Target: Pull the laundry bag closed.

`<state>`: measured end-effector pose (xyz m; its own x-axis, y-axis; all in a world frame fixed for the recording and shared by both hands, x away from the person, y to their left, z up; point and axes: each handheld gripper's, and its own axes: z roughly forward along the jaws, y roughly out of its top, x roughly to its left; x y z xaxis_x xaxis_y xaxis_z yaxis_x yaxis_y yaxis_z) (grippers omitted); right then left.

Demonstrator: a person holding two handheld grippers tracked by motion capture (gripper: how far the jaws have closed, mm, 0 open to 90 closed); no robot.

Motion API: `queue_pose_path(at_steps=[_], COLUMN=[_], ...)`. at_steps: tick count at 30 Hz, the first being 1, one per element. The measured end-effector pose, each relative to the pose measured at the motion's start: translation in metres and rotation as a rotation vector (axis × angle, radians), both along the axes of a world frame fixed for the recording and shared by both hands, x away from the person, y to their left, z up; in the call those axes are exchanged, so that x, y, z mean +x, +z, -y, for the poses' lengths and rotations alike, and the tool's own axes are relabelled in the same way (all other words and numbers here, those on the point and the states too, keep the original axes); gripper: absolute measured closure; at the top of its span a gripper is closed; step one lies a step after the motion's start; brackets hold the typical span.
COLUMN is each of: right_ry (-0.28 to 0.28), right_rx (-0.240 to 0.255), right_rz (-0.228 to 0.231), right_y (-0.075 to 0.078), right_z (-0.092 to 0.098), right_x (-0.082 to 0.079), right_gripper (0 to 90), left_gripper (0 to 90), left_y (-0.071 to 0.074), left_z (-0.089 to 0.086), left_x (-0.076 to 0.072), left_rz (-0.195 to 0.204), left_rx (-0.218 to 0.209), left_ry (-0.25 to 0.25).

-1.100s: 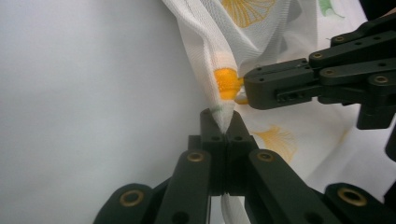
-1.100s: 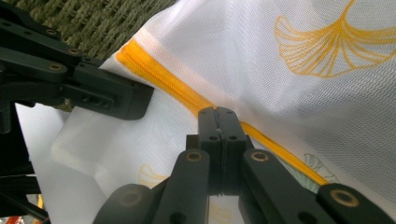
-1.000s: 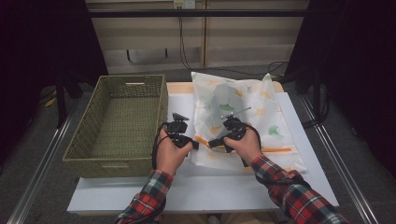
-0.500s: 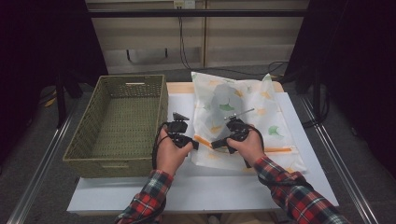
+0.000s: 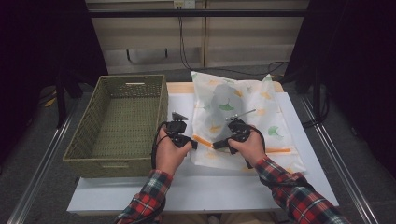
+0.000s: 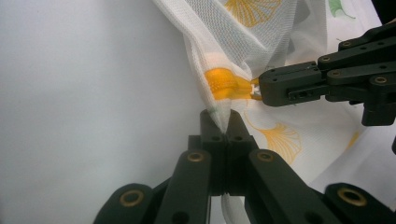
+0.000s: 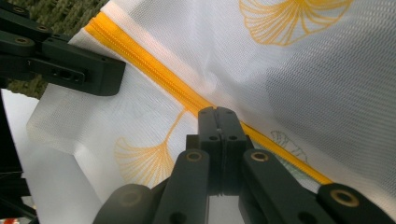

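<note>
While both hands meet at the near left corner of the mesh bag [image 5: 243,112], the high view shows that bag lying flat on the right half of the white table [image 5: 196,186], with a woven basket [image 5: 116,126] on the table's left part. The left tool [image 5: 192,143] and the right tool [image 5: 218,143] point toward each other at the bag's orange zipper [image 5: 275,150].

Seen from the left gripper view, the left tool [image 6: 223,125] is clamped shut on a pinched corner of the white mesh, lifting it just below the zipper's end [image 6: 224,83]; the right tool [image 6: 261,89] reaches in from the right, touching that end.

From the right gripper view, the right tool [image 7: 217,112] is closed tight at the zipper [image 7: 154,70]; whether it grips the pull I cannot tell. The left tool [image 7: 122,72] holds the mesh nearby.
</note>
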<state>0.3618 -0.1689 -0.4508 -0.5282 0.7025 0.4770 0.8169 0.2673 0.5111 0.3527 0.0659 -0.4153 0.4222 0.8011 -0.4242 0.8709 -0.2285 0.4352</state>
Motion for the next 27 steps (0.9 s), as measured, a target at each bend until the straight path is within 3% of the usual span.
queue_pose_path(at_steps=[7, 11, 14, 24, 27], right_ry=[-0.008, -0.006, -0.005, -0.009, -0.019], right_rx=[-0.004, -0.001, -0.022, -0.007, -0.037], right_rz=[0.001, 0.006, 0.014, 0.01, 0.008], right_y=[-0.0012, -0.001, -0.0011, -0.0022, -0.0031], right_z=[0.0038, 0.0047, 0.0047, 0.0065, 0.0086], right_x=[-0.0011, -0.0014, -0.0017, -0.0025, -0.0026], right_gripper=[90.0, 90.0, 90.0, 90.0, 90.0], left_gripper=[89.6, 89.6, 89.6, 89.6, 89.6], left_y=[0.0004, -0.001, -0.0004, 0.0005, 0.0009], left_z=[0.0006, 0.0003, -0.0008, 0.0007, 0.0002], left_x=[-0.0002, -0.0001, 0.0002, -0.0007, -0.0007], left_rz=[0.014, 0.001, 0.006, 0.02, 0.018], left_rx=[0.013, 0.008, 0.013, 0.025, 0.024], left_ry=[-0.009, 0.001, -0.004, -0.006, 0.002])
